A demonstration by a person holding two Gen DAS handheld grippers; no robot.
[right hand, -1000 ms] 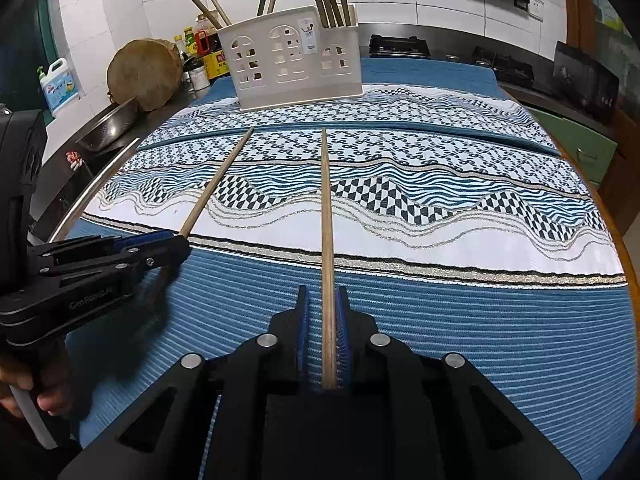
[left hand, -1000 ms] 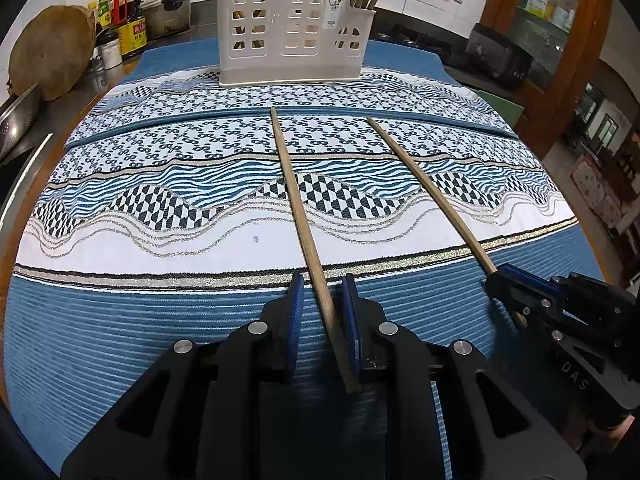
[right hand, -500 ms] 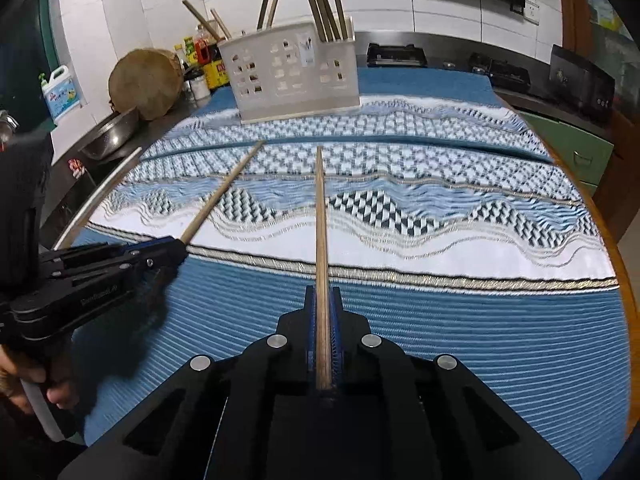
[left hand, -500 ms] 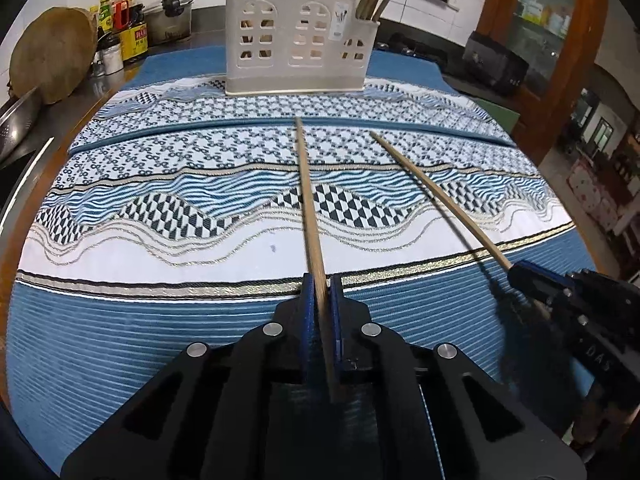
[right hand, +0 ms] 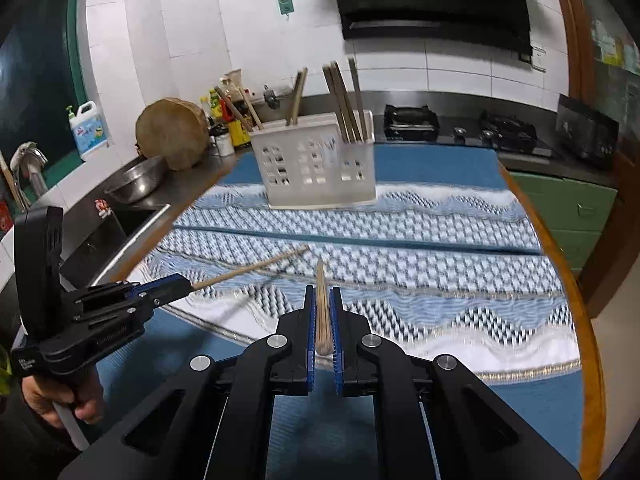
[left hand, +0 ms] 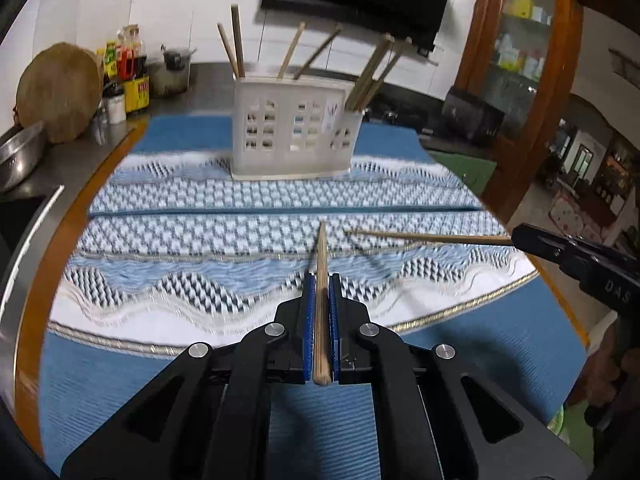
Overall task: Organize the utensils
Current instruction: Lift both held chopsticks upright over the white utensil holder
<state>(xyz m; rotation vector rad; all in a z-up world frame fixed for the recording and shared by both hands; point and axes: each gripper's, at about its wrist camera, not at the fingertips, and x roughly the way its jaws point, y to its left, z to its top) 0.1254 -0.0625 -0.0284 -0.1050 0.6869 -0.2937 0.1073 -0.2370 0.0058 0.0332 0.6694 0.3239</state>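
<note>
Now two grippers (left hand: pixel 320 280) (right hand: pixel 322 292), two chopsticks (left hand: pixel 321 300) (right hand: pixel 322 312) clamped

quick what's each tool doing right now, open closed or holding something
Left tool: closed on a wooden chopstick, lifted off the cloth.
Right tool: closed on the other wooden chopstick, also lifted.

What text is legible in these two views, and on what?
"DAS": on the right hand-held gripper.
Embossed words on the left hand-held gripper: too blurred to read.
Label on the utensil holder: too small.
Yellow tin, jug and green wall sign: print unreadable.
</note>
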